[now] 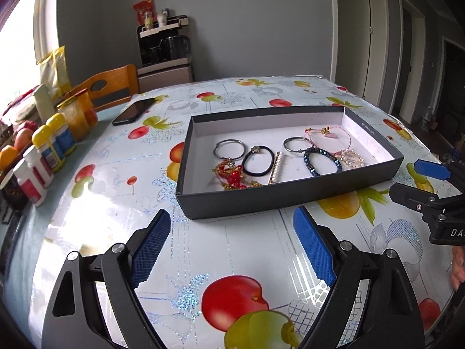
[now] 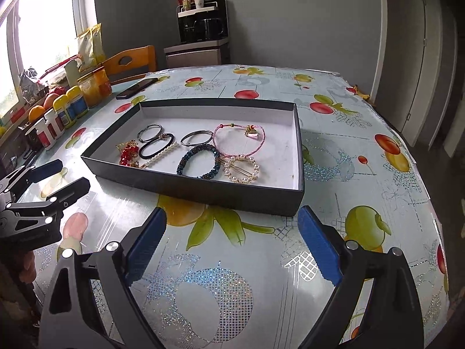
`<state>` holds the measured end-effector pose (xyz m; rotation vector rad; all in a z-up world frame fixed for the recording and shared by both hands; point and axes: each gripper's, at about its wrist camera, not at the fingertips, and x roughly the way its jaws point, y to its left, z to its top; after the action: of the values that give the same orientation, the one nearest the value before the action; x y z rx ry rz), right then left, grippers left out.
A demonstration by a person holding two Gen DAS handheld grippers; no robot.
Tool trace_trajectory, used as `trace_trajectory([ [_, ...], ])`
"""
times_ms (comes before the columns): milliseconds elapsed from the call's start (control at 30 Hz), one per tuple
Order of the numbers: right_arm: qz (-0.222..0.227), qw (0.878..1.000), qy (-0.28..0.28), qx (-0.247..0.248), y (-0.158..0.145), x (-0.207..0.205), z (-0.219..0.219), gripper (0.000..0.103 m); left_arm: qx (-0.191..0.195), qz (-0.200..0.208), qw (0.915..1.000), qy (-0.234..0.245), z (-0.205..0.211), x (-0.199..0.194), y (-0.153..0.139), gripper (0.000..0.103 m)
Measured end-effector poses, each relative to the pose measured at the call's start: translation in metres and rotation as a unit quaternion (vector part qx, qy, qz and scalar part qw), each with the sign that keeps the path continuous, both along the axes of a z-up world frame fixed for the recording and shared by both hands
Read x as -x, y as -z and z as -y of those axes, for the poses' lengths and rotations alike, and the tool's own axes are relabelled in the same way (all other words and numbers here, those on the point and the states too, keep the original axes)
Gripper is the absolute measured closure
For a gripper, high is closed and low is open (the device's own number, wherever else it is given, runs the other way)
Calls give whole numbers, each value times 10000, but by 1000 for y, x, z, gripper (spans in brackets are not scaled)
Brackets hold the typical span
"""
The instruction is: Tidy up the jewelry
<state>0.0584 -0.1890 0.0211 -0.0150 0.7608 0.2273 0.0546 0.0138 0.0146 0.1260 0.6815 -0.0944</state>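
A shallow dark box (image 1: 261, 200) (image 2: 221, 192) with a white floor sits on the fruit-print table. Inside lie several pieces: a red bead and gold chain piece (image 1: 232, 174) (image 2: 128, 152), a black hair tie (image 1: 258, 161) (image 2: 156, 144), a pearl clip (image 1: 275, 167) (image 2: 159, 154), two metal rings (image 1: 229, 149) (image 2: 196, 138), a blue bead bracelet (image 1: 321, 160) (image 2: 199, 161), a pink cord bracelet (image 1: 327, 135) (image 2: 239, 139) and a pearl circle clip (image 1: 350, 157) (image 2: 241, 168). My left gripper (image 1: 231, 229) and right gripper (image 2: 231, 229) are open and empty, short of the box's near wall.
Several bottles and jars (image 1: 49, 148) (image 2: 66, 110) and fruit stand along the table's left edge. A black phone (image 1: 133, 111) (image 2: 136, 88) lies behind the box on the left. A wooden chair (image 1: 113, 85) is beyond it.
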Motion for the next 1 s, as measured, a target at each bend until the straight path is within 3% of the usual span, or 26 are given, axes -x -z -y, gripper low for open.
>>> trace_trajectory([
  [533,482,9985,88,254,0,12,-4,13,-116,478,9988,-20,5,11,-7,15],
  [1000,659,9969,98,422,-3,17,-9,13,-98,489,9987,-36,3,11,-7,15],
])
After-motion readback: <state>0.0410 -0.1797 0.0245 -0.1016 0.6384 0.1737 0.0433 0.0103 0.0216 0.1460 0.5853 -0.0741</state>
